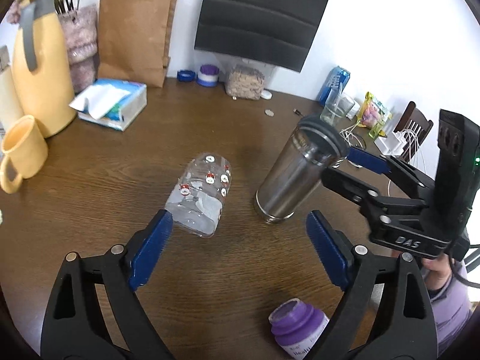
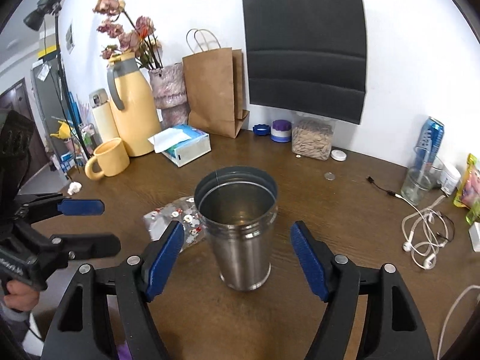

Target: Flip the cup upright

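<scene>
Now the steel cup stands upright, mouth up, near the middle of the desk; its inside shows bare metal with nothing in it that can be made out. Both grippers are spread wide and hold nothing. The right gripper sits low with the cup between its blue pads, neither pad touching the wall. In the left wrist view one of its pads lies close by the cup's dark rim, though contact cannot be judged there. The left gripper hovers over the desk's near side, its jaws open toward a clear patterned cup that lies on its side just left of the steel one. Along the far edge against the wall stand a clear jar of seeds, a purple-lidded pot and a brown paper bag. At the far left are a yellow jug and a yellow mug, its contents unseen. An empty-looking glass stands toward the right edge beside a blue can
</scene>
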Demonstrator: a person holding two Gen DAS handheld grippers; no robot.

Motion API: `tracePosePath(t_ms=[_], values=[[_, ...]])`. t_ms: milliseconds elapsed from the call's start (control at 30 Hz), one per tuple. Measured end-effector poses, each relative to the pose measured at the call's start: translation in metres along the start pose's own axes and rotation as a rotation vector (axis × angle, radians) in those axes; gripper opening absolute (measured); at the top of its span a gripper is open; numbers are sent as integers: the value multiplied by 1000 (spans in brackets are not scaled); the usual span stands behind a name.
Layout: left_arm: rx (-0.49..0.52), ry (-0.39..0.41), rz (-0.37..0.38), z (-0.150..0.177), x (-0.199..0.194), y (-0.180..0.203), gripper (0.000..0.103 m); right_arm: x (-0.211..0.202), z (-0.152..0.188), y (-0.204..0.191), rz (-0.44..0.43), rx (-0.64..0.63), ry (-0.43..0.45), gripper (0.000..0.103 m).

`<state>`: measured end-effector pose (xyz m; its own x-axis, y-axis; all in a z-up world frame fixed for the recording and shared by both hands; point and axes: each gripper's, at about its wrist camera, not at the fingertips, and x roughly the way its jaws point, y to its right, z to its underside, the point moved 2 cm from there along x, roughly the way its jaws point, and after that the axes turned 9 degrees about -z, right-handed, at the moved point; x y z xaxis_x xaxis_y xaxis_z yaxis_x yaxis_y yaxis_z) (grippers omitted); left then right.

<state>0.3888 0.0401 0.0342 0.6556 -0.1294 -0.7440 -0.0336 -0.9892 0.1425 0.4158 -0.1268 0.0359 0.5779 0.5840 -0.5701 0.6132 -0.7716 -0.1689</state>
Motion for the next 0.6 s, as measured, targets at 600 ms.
tracePosePath(t_ms=[600], values=[[81, 141, -66, 33, -141, 34, 103, -153, 35, -50, -28, 103, 38, 81]])
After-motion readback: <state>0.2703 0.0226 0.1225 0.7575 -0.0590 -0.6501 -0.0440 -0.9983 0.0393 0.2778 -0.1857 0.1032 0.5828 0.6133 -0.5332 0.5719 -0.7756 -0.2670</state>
